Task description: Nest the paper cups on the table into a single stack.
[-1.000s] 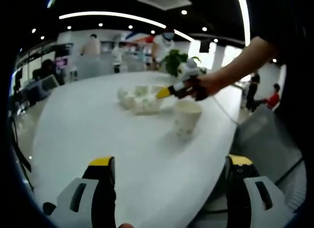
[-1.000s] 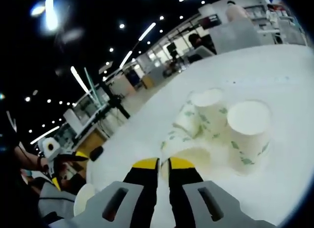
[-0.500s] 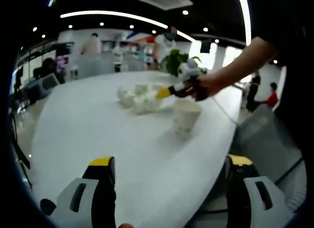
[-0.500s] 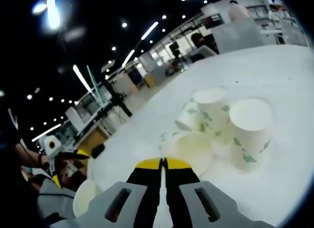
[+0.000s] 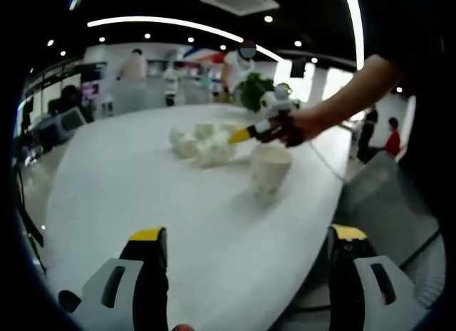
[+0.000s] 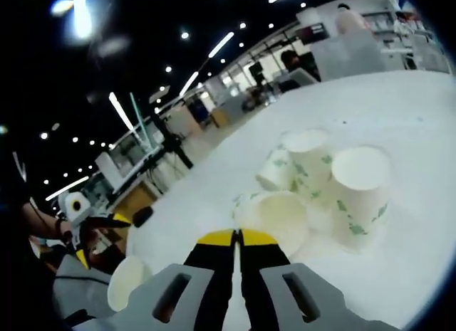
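Paper cups (image 6: 313, 181) clustered as before, right tongs (image 6: 234, 238) still closed, left tongs (image 5: 246, 238) wide

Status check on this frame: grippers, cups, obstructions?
Left gripper open, idle. Right gripper shut beside clustered paper cups. Upright cup stands apart. Nothing blocking.

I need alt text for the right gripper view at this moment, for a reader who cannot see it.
The right gripper, jaws closed together, points at a cluster of leaf-printed paper cups on a white table: two stand upside down and others lie on their sides. At lower left, the left gripper hangs near an upright cup.
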Demonstrator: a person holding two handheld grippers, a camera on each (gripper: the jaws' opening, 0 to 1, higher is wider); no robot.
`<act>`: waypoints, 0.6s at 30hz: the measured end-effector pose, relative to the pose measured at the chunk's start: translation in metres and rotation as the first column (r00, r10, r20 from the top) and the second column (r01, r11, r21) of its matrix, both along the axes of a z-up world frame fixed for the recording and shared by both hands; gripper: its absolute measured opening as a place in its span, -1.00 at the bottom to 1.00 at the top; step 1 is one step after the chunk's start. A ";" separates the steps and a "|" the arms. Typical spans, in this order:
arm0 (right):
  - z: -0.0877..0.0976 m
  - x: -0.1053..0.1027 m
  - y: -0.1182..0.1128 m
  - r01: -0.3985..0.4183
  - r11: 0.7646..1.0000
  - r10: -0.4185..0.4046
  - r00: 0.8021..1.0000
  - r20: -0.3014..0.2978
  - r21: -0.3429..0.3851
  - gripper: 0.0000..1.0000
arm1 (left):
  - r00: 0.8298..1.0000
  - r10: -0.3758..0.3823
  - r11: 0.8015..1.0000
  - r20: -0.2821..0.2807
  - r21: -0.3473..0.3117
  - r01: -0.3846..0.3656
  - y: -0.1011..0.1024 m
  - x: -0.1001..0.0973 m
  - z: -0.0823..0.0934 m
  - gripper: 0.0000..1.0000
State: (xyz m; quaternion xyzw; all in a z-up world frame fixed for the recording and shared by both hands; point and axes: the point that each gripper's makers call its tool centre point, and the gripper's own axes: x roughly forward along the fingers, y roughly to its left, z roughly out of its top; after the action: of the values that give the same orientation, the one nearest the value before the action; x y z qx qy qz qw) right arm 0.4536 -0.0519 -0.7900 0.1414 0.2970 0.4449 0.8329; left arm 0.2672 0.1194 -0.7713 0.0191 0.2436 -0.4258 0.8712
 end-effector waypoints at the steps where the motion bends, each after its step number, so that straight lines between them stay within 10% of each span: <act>1: 0.001 0.000 0.000 0.000 1.000 0.000 1.000 -0.001 0.001 -1.00 | 1.000 0.000 1.000 -0.001 0.002 0.000 0.000 0.000 0.000 0.83; 18: 0.023 -0.008 -0.011 0.011 1.000 -0.011 1.000 0.023 0.026 -1.00 | 0.999 -0.027 1.000 0.020 0.007 0.027 -0.004 0.004 0.009 0.83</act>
State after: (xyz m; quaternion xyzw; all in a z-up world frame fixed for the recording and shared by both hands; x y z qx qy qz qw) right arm 0.4460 -0.0630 -0.7674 0.1488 0.2806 0.4459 0.8368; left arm 0.2713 0.1156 -0.7621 0.0294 0.2358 -0.4366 0.8677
